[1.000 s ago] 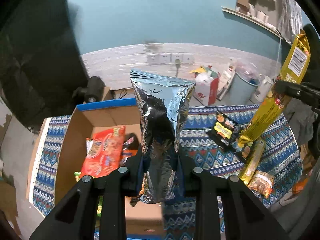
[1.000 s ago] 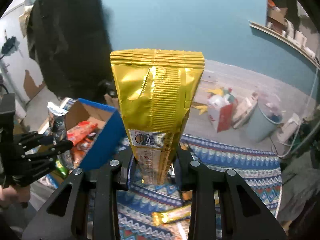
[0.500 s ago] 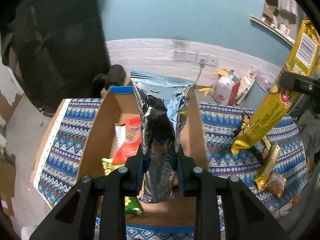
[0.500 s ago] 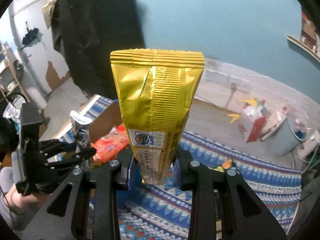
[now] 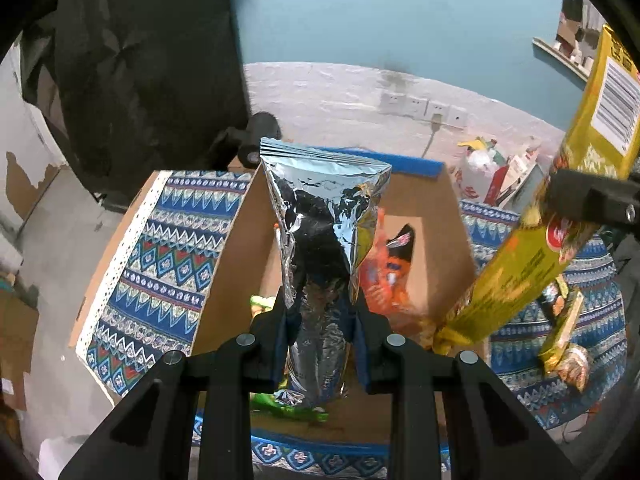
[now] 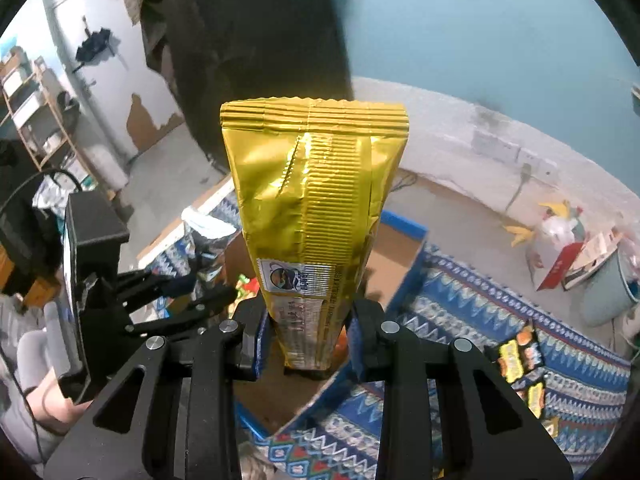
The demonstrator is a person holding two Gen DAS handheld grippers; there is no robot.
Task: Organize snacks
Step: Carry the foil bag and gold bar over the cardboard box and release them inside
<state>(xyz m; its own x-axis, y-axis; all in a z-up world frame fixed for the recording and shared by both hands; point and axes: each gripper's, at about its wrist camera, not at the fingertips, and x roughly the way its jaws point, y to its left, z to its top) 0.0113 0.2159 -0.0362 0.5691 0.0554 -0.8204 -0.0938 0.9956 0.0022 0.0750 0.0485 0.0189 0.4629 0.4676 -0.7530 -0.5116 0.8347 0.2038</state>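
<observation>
My left gripper (image 5: 320, 320) is shut on a silver foil snack bag (image 5: 324, 236) and holds it upright above the open cardboard box (image 5: 232, 264). My right gripper (image 6: 306, 320) is shut on a tall gold snack bag (image 6: 316, 192), held over the box's right side (image 6: 396, 256). The gold bag also shows in the left wrist view (image 5: 536, 256), its lower end over the box's right rim. An orange-red packet (image 5: 390, 276) and a green packet (image 5: 288, 406) lie inside the box. The left gripper also shows in the right wrist view (image 6: 200, 284).
The box sits on a blue patterned cloth (image 5: 160, 264). Loose snack packets lie on the cloth to the right (image 5: 560, 332) (image 6: 516, 352). A trash bin (image 6: 612, 292) and bags of litter (image 5: 484, 172) stand on the floor beyond.
Both grippers have moved left with their bags. The silver bag now hangs over the middle of the box, and the gold bag has come over the box's right side.
</observation>
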